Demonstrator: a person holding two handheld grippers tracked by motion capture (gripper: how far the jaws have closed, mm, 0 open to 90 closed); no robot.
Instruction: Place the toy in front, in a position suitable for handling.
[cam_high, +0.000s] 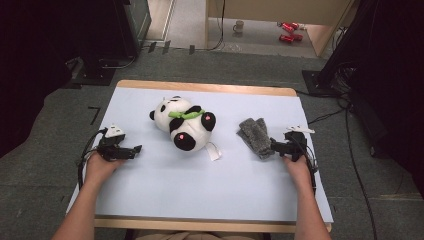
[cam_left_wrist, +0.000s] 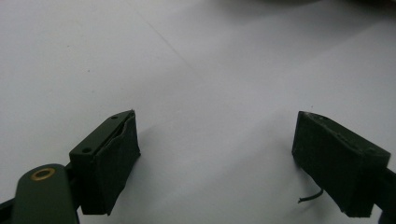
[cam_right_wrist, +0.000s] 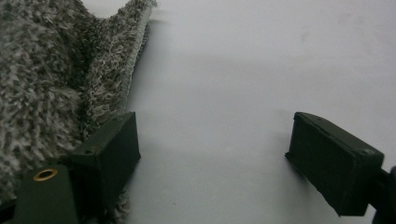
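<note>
Your left gripper (cam_high: 131, 150): jaws spread, empty, at the table's (cam_high: 150, 190) 9 o'clock | plush panda (cam_high: 183, 123): centre, toward 12 | grey cloth (cam_high: 255, 136): 3 o'clock, touching your right gripper (cam_high: 275, 146), jaws spread.

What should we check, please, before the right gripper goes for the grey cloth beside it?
1. Right gripper open, nothing between its jaws: ok.
2. Grey cloth within reach: ok, it lies against one jaw.
3. Cloth lined up between the jaws: not ok, it sits off to one side.
4. Left gripper open and free, over bare table: ok.
5. Toy panda apart from the cloth: ok.
6. Cloth folded or layered: cannot tell.
</note>
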